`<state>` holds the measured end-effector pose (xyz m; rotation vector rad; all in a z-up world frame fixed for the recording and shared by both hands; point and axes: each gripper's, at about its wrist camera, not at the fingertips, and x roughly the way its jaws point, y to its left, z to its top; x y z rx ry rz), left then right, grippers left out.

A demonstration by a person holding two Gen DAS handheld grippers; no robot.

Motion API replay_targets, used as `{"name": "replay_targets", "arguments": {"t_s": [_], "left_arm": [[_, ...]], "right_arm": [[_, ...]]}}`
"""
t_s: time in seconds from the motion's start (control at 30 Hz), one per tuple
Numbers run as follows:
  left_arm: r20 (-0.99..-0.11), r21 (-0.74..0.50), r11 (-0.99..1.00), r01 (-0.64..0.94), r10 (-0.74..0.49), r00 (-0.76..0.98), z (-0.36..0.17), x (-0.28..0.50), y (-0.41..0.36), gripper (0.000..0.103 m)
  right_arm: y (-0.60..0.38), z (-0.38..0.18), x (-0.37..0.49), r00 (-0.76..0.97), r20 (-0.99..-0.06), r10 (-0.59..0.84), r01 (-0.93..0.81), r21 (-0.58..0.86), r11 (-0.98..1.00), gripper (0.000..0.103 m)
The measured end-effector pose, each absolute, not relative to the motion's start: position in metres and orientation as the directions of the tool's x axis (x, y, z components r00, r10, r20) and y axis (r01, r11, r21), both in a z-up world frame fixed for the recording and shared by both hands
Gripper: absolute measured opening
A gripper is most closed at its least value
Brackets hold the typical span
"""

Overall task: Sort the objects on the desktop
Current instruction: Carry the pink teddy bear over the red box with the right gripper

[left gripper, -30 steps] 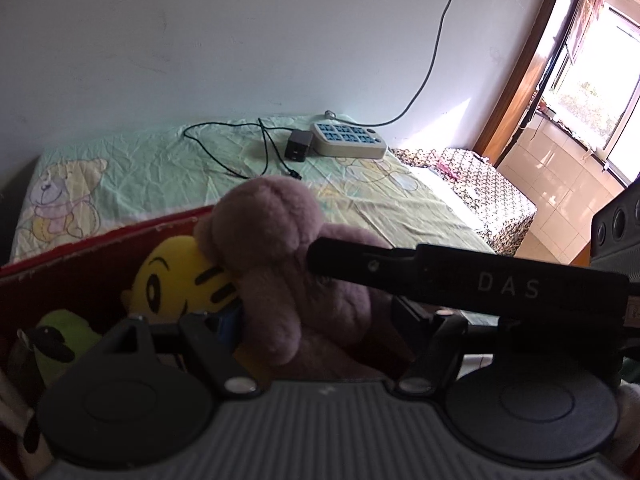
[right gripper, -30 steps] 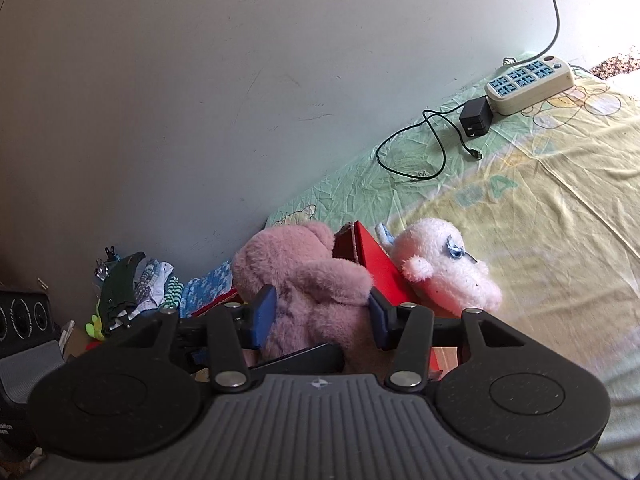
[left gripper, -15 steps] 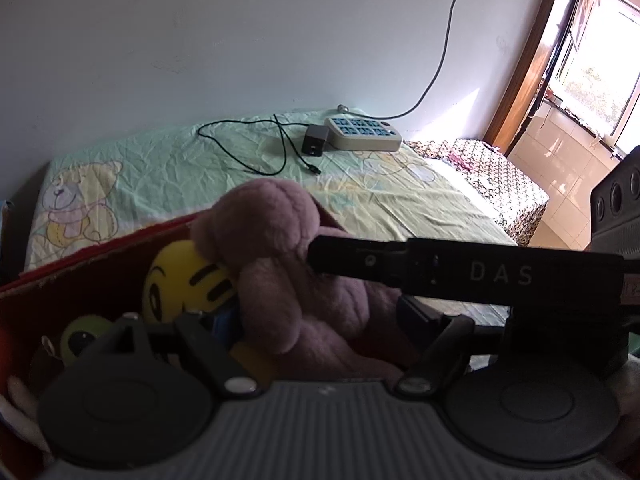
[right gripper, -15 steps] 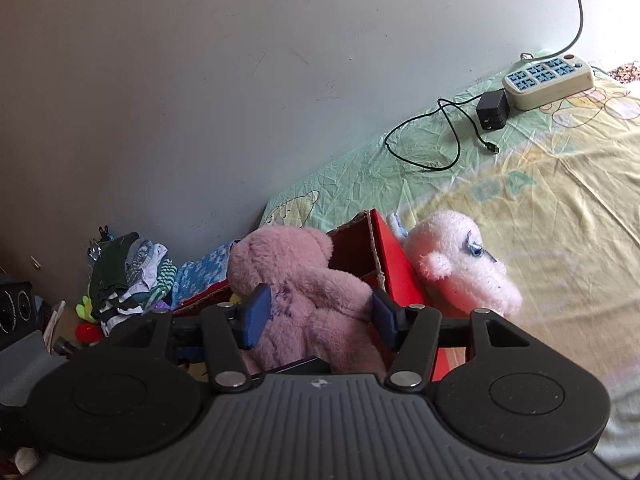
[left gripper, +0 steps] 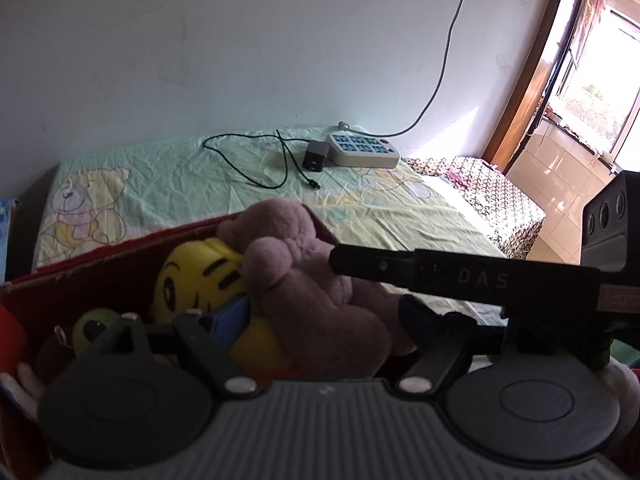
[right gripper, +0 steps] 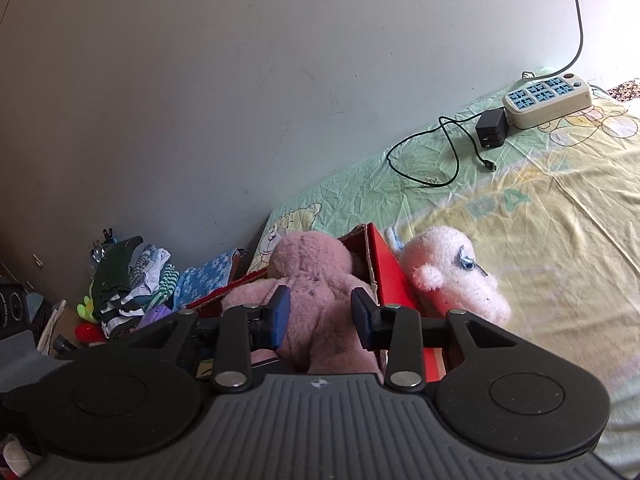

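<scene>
A pink plush bear (right gripper: 316, 280) sits between the fingers of my right gripper (right gripper: 320, 316), which is shut on it, over the red box (right gripper: 390, 276). The bear also shows in the left wrist view (left gripper: 304, 280), leaning on a yellow smiley plush (left gripper: 200, 280) inside the red box (left gripper: 100, 264). My left gripper (left gripper: 324, 320) is open, its fingers either side of the bear and the yellow plush. The right gripper's black finger (left gripper: 440, 276) crosses the left wrist view. A pale pink plush (right gripper: 452, 276) lies on the bed beside the box.
A green plush (left gripper: 94, 324) lies in the box's left part. A power strip (left gripper: 362, 151) with a black charger (left gripper: 316, 156) and cable lies at the bed's far end by the wall. Folded clothes (right gripper: 132, 280) pile up left of the box.
The pink bear has sunk lower into the red box and tilted against the yellow plush. Both grippers have moved down with it.
</scene>
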<state>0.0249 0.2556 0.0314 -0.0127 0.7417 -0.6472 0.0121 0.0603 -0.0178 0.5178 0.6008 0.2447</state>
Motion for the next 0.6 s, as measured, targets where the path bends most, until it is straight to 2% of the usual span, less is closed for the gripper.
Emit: {"name": "replay_targets", "arguments": {"t_s": [0.4,0.6], "left_arm": [[-0.629,-0.213,0.781,0.586,-0.569,0.53,0.025,0.023,0.241,0.081],[-0.632,-0.177,0.769,0.615,-0.568,0.528,0.022,0.014,0.232,0.087]], "right_arm": [[0.06,-0.022,0.01,0.779,-0.514,0.359,-0.059,0.51,0.858,0.036],[0.067,-0.02,0.006,0.76,-0.552,0.343,-0.079,0.445,0.892,0.036]]}}
